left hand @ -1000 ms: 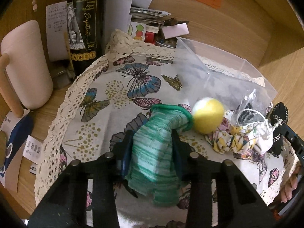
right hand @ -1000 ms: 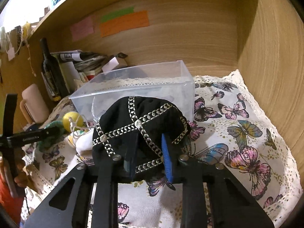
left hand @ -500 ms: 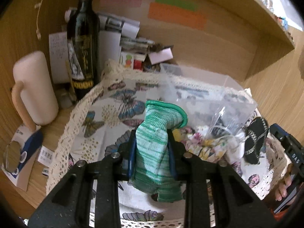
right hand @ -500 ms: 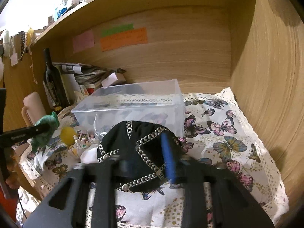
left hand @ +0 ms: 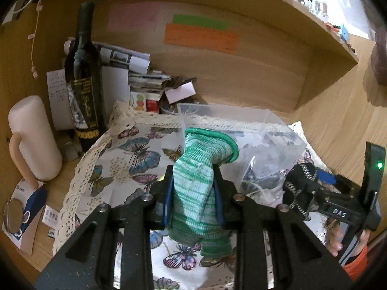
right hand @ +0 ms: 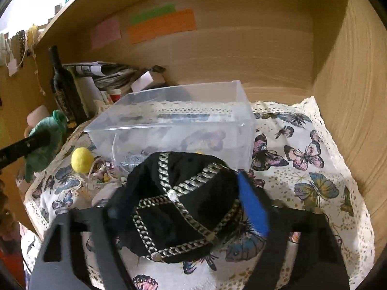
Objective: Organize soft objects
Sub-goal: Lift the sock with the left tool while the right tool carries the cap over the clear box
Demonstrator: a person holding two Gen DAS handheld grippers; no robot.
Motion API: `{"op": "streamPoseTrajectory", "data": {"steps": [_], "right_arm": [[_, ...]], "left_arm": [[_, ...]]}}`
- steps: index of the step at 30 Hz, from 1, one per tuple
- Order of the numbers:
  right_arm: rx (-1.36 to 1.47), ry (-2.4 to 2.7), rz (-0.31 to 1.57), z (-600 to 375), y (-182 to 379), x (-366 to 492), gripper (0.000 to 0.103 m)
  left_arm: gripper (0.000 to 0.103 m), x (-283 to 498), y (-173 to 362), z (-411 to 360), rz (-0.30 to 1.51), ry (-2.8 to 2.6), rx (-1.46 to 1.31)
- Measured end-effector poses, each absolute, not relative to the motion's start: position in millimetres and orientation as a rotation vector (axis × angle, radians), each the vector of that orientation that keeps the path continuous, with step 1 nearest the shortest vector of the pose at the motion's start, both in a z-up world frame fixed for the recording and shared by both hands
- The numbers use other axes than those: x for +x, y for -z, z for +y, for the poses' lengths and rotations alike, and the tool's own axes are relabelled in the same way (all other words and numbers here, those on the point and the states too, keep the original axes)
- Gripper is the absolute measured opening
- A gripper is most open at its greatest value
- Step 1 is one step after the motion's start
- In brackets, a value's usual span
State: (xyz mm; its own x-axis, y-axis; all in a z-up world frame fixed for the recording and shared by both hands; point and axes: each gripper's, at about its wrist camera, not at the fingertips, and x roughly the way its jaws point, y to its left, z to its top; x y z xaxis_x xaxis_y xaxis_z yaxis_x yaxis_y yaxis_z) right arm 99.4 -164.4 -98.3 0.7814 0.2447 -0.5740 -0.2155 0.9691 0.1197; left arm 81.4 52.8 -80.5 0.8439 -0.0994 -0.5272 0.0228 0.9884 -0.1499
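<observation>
Green-striped knit sock (left hand: 198, 188) sits clamped in the left gripper (left hand: 193, 193), now lifted clear of the butterfly cloth (left hand: 135, 159) it lay on a second ago. Black chain-trimmed cap (right hand: 179, 205) is pinched in the right gripper (right hand: 183, 207), likewise raised. Just ahead of both stands the clear plastic bin (right hand: 174, 125), open-topped. Left behind on the cloth, ahead-left of the right gripper: a yellow ball (right hand: 82, 159). Both items appear ready for deposit in the bin.
</observation>
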Motion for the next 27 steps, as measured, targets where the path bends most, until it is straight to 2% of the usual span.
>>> {"op": "streamPoseTrajectory", "data": {"steps": [4,7,19,23,27], "right_arm": [[0.073,-0.259,0.614,-172.5,95.3,94.4,0.042],[0.057,-0.241,0.594,-175.5,91.9,86.3,0.037],[0.036,-0.189,0.481,-196.6,48.7,74.0,0.037],[0.028,-0.236,0.509,-189.7,50.2,93.8,0.037],[-0.008,-0.282,0.578,-176.0,64.0,116.8,0.044]], "left_arm": [[0.028,84.4,78.1,45.5,0.557,0.073,-0.127],[0.028,85.5,76.1,39.2,0.551,0.085,-0.118],[0.029,97.7,59.7,19.2,0.472,0.161,-0.069],[0.029,106.3,57.1,16.3,0.471,0.176,-0.073],[0.029,123.8,60.9,17.4,0.513,0.202,-0.102]]}}
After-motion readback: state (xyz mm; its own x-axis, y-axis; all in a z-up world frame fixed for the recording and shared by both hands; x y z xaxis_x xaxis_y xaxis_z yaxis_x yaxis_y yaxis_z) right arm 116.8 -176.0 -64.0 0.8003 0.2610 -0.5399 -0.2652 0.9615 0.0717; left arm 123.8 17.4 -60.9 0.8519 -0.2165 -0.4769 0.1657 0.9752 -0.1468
